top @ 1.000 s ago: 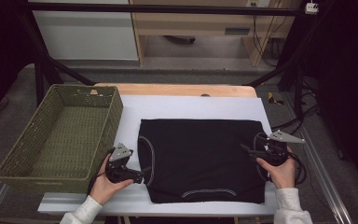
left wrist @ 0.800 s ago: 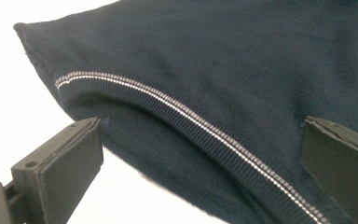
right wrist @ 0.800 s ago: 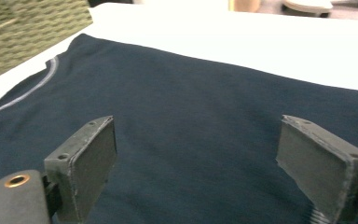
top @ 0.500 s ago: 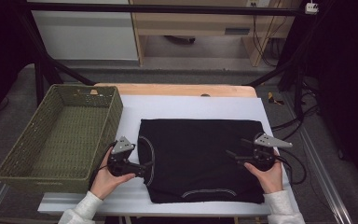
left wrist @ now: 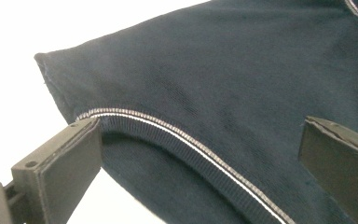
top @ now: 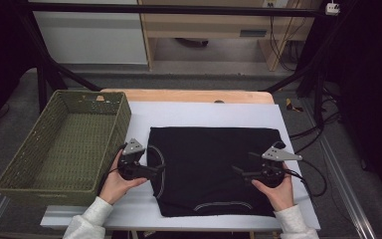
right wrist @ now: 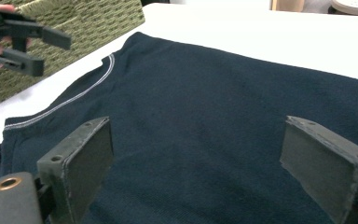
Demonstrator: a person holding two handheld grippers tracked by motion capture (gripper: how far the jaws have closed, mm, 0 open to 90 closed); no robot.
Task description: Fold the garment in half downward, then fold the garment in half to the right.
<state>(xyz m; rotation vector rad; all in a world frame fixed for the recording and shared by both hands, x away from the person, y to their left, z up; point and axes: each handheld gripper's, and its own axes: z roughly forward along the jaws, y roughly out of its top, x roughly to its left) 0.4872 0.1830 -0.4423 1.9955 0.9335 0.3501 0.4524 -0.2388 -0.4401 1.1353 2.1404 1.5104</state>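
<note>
Since the earlier frame, the right gripper (top: pixel 239 173) has been brought inward over the dark garment (top: pixel 214 164), its jaws spread wide above the cloth. The left gripper (top: pixel 159 168) is held at the garment's left edge, jaws wide astride the striped trim (left wrist: pixel 177 135). The garment is spread flat just right of the woven basket (top: pixel 59 144).

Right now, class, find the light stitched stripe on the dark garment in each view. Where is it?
High view: stitched stripe curves along the garment's left edge, by the left claw.
Left gripper view: it runs diagonally from the left jaw to bottom right.
Right gripper view: upper left, near the basket.
Shared landmark: the stripe's curve.
</note>
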